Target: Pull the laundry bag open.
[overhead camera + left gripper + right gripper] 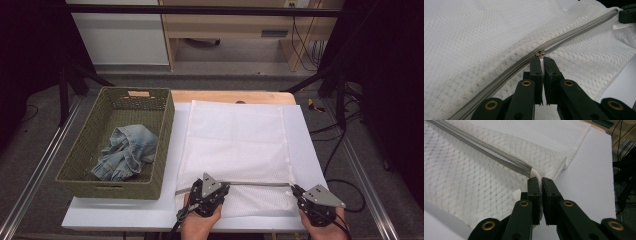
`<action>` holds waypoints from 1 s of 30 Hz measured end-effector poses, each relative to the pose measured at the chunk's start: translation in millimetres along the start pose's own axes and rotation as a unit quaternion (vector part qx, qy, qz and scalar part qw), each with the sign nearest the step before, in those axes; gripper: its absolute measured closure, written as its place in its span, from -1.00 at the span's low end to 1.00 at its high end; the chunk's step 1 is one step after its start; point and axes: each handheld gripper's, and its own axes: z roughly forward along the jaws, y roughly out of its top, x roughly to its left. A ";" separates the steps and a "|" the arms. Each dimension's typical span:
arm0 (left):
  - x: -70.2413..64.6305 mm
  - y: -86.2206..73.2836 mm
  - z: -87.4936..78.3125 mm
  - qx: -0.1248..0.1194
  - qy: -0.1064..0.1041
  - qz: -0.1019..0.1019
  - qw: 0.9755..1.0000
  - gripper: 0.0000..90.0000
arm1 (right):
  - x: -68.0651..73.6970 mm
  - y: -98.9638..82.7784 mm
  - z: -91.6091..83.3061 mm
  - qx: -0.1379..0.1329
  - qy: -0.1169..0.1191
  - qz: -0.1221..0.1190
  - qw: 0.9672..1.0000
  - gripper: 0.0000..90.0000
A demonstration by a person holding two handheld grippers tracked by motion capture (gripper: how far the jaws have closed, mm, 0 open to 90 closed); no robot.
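A white mesh laundry bag (235, 145) lies flat on a white board (305, 145), with a grey zipper (255, 184) running across its near end. In the left gripper view my left gripper (541, 60) is shut on the white pull tab of the zipper's small metal slider (540, 53). From above, this left gripper (198, 188) sits at the zipper's left part. My right gripper (540, 180) is shut on the bag's fabric at the zipper end (525, 171). Seen from above, the right gripper (296, 190) holds the bag's near right corner.
A green woven basket (165, 145) stands left of the bag with crumpled blue jeans (125, 152) inside. The board's near edge (150, 220) runs just in front of my hands. Black frame posts and cables (345, 150) stand right of the table.
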 end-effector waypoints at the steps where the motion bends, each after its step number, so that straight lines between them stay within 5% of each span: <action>1: 0.5 0.1 -0.4 0.000 0.000 0.000 1.000 0.92 | 0.0 0.0 0.0 0.000 0.000 0.000 1.000 0.90; 30: 13.0 -9.9 -16.2 -0.016 0.009 -0.018 1.000 0.92 | -0.6 -1.9 0.7 0.009 0.000 0.004 1.000 0.90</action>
